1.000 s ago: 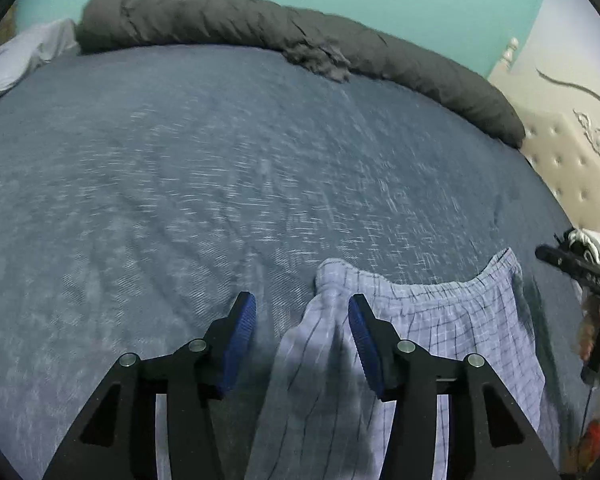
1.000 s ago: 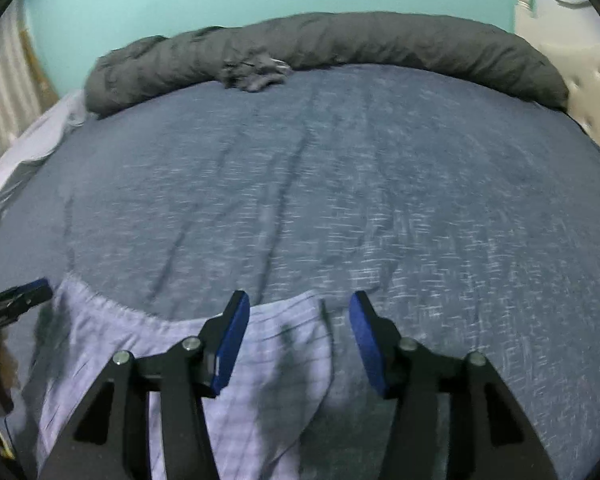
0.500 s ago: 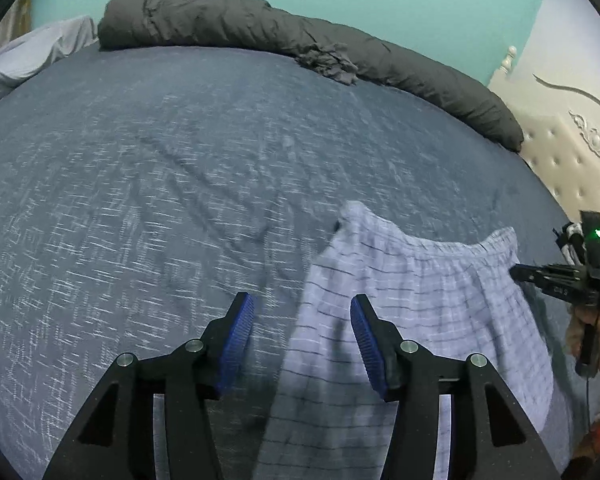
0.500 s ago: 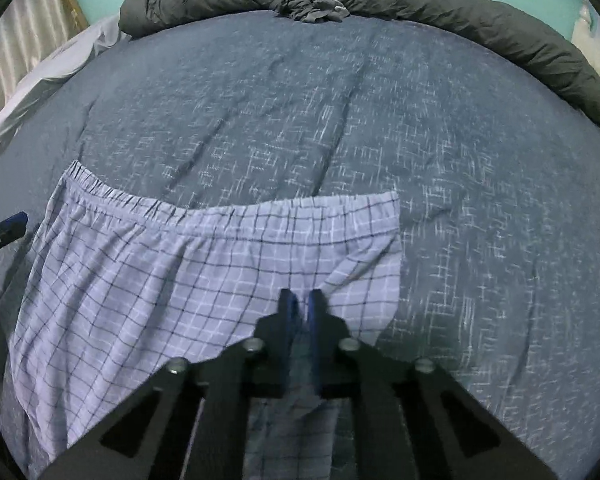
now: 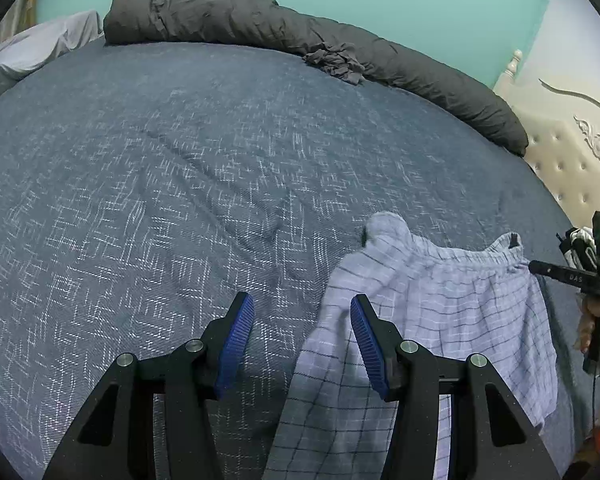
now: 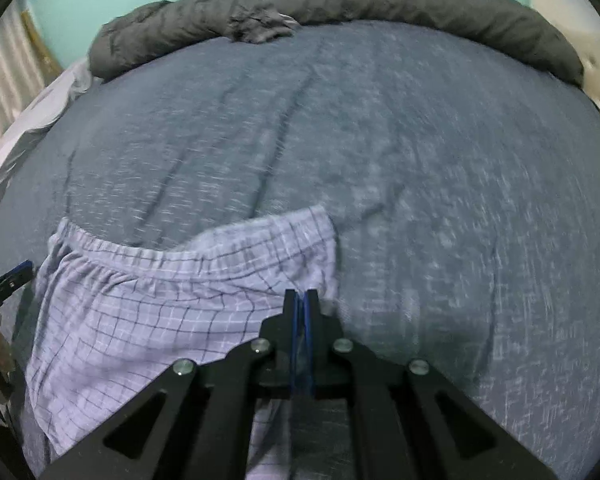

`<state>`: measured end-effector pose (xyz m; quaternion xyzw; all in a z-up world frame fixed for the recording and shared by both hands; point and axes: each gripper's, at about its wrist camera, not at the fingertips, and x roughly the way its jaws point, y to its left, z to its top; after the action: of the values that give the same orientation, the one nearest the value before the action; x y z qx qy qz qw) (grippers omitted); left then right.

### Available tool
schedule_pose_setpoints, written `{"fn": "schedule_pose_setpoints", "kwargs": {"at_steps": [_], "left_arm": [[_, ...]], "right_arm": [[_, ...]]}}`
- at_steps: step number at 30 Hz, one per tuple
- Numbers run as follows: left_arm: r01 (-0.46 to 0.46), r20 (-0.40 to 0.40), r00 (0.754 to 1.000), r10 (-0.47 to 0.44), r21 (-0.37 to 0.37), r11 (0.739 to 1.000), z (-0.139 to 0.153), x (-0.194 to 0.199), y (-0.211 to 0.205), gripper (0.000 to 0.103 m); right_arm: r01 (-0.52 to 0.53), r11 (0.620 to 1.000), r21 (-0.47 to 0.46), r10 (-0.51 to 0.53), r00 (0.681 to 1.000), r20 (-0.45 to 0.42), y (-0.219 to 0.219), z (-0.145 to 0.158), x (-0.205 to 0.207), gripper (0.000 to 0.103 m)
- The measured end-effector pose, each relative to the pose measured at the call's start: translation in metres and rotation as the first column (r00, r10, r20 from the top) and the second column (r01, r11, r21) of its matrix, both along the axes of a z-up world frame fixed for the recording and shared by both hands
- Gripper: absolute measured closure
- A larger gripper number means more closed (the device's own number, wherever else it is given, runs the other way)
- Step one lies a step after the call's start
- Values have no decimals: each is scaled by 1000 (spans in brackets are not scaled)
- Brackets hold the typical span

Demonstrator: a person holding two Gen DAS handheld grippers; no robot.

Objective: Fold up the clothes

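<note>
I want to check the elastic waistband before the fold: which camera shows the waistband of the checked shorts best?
The right wrist view. There the gathered waistband of the checked shorts runs nearly unbroken across the blue bedspread. The left wrist view shows only a short stretch of it, far right, with one corner bunched up.

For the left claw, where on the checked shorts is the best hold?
The left claw is open. Judging by the pose, it should take the checked shorts at the raised left waistband corner, coming from above: that corner bunches up off the bedspread, giving the pads an edge.
</note>
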<state>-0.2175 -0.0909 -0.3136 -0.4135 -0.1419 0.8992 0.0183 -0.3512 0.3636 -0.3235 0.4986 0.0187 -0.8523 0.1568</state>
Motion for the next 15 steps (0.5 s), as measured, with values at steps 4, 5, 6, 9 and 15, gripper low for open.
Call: {"fn": "schedule_pose_setpoints", "kwargs": {"at_steps": [4,5,6,9,15], "left_arm": [[10,6,1000,-10,0,1000,-2,-1,5,48],[12,6,1000,-12,2,1000,-2,-1,6,48],[13,7,1000,-13,4,1000,-2,-2,7,48],[19,11,1000,-19,17,1000,-2,-5,8,48],[30,20,999,-31,34,999,-2,-13,13,48]], "right_arm": [[46,999,-22,-46,999,-9,8,-1,-1,100],[48,998,-28,-49,999,-14,8,0,-2,100],[45,999,-21,-46,999,-19,5,0,-3,100],[39,999,31,-39,999,-23,-4,-3,-9,100],[47,998,49,-46,998,-30,-4,1,-9,100]]}}
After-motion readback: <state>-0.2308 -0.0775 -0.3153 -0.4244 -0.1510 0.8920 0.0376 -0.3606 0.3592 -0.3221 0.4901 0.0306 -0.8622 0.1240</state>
